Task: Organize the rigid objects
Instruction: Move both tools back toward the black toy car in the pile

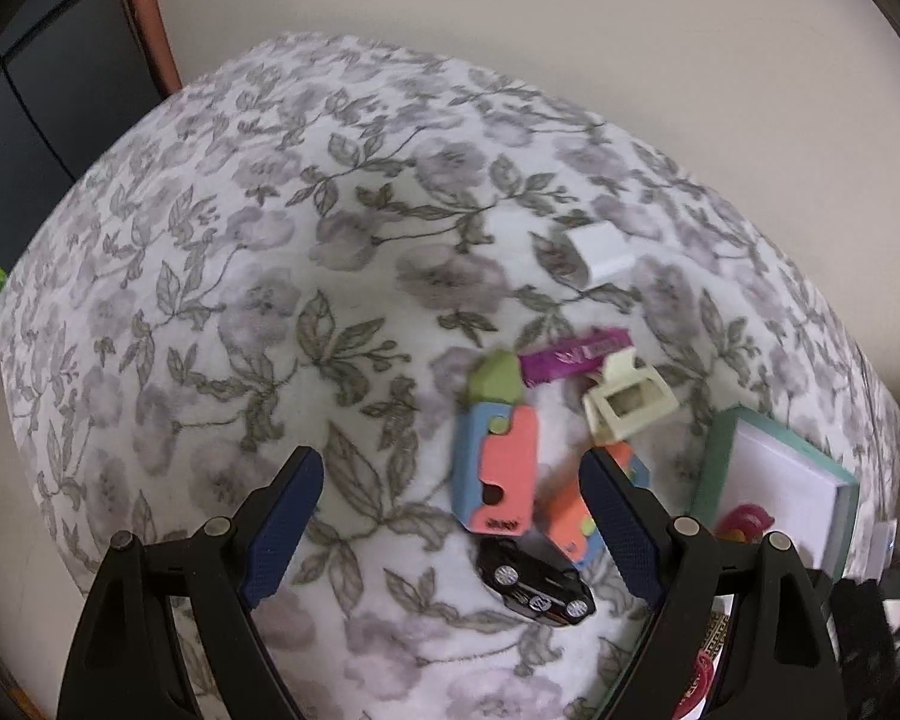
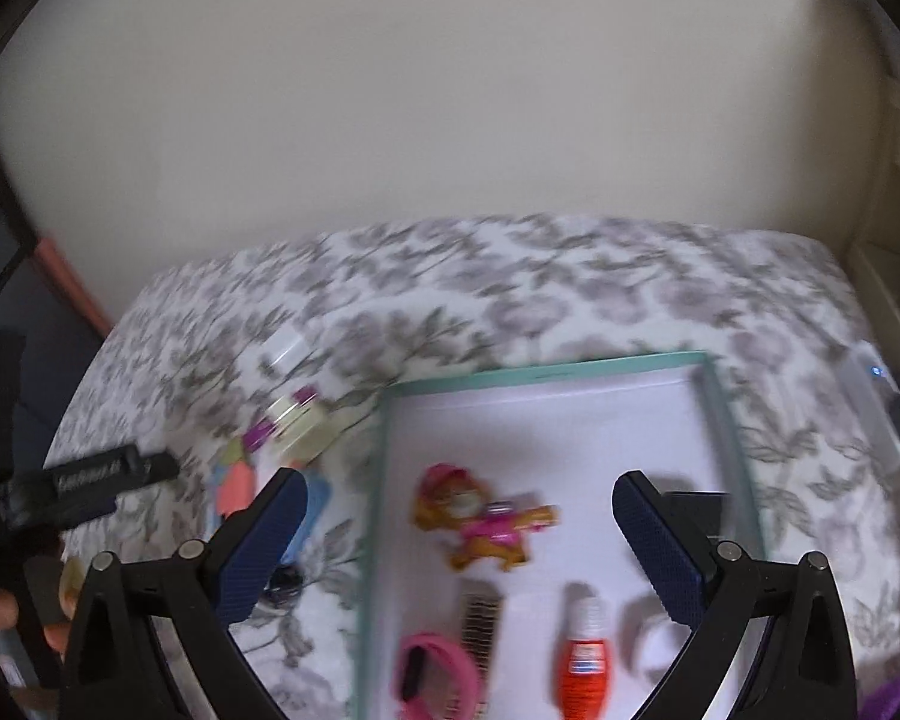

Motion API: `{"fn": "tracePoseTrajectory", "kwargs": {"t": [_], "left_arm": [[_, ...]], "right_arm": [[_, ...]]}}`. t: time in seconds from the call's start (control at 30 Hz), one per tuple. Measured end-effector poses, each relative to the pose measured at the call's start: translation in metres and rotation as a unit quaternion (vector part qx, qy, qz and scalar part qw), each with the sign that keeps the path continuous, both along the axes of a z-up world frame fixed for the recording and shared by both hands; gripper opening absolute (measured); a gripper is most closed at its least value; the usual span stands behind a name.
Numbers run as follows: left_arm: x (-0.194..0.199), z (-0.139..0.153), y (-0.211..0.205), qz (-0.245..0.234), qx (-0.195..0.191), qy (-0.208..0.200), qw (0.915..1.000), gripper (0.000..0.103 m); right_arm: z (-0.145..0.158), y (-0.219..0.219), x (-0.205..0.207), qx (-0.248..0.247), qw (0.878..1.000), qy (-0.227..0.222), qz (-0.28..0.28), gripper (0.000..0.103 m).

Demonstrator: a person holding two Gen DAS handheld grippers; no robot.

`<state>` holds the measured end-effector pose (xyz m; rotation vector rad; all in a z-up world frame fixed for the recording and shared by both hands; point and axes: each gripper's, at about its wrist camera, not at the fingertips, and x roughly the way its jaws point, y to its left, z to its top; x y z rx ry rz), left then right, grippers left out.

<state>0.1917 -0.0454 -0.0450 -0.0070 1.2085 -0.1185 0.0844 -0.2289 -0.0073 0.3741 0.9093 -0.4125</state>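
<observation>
Tongs, left: jaws spread wide, nothing gripped; held over a floral-covered tabletop. Below them are noted a black toy car, a coral-and-blue block with a green cap, a purple packet, a cream clip and a white box, all loose on the cloth. Tongs, right: jaws likewise wide apart and empty, held above a teal-rimmed tray. Within the tray are seen a cartoon cat figure, a pink ring, a comb and an orange bottle.

Teal-rimmed box on floral cloth, cartoon figure inside
</observation>
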Motion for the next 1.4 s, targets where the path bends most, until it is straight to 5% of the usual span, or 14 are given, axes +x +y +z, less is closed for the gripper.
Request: {"fn": "tracePoseTrajectory", "kwargs": {"t": [0.37,0.93,1.4], "left_arm": [[0.013,-0.022,0.018,-0.012,0.015,0.038,0.9991,0.088],[0.021,-0.051,0.060,0.005,-0.011,0.094,0.9955,0.088],[0.034,-0.065,0.073,-0.010,-0.046,0.114,0.9924,0.088]], "right_arm": [[-0.038,0.068,0.042,-0.007,0.993,0.061,0.099,0.103],[-0.075,0.106,0.055,-0.031,0.985,0.111,0.132,0.102],[-0.087,0.122,0.061,-0.013,0.981,0.118,0.156,0.084]]}}
